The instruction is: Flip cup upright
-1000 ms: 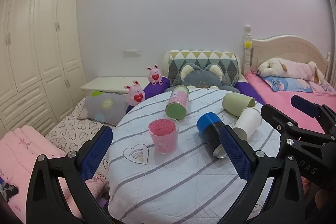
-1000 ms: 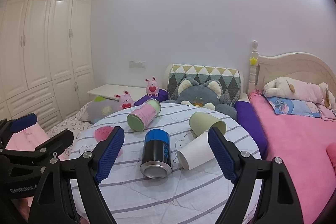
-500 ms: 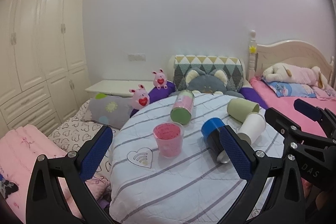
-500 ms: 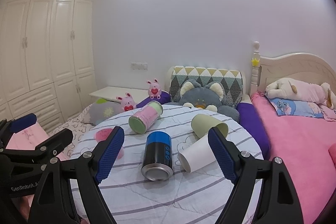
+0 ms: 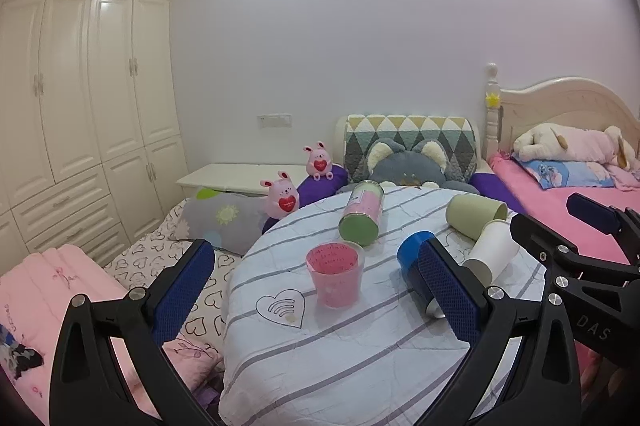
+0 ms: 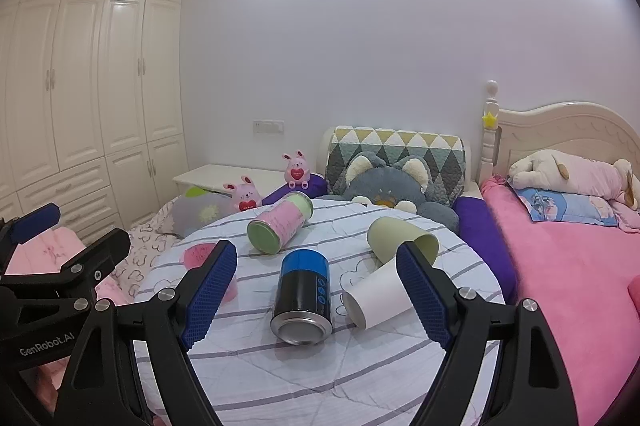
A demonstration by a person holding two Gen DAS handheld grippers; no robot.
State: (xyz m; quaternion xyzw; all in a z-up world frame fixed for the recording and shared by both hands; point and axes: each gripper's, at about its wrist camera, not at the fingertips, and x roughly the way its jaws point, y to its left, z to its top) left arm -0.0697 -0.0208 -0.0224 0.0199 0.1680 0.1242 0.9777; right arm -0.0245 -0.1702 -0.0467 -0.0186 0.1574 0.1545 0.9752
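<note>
We've pulled both grippers back and tilted up a bit over the last second. Left gripper [image 5: 316,290] and right gripper [image 6: 316,290] both gape empty. The white paper cup [image 6: 378,300] lies tipped just ahead of our right finger [image 6: 422,292], untouched, so no flip yet.

Pink translucent cup [image 5: 335,277]: upright, mouth up, on the striped cloth. White paper cup [image 6: 378,295]: laid on its side, mouth toward the camera. Green cup [image 6: 401,239]: on its side just behind the white one, mouth to the right; contact between them cannot be told.
</note>
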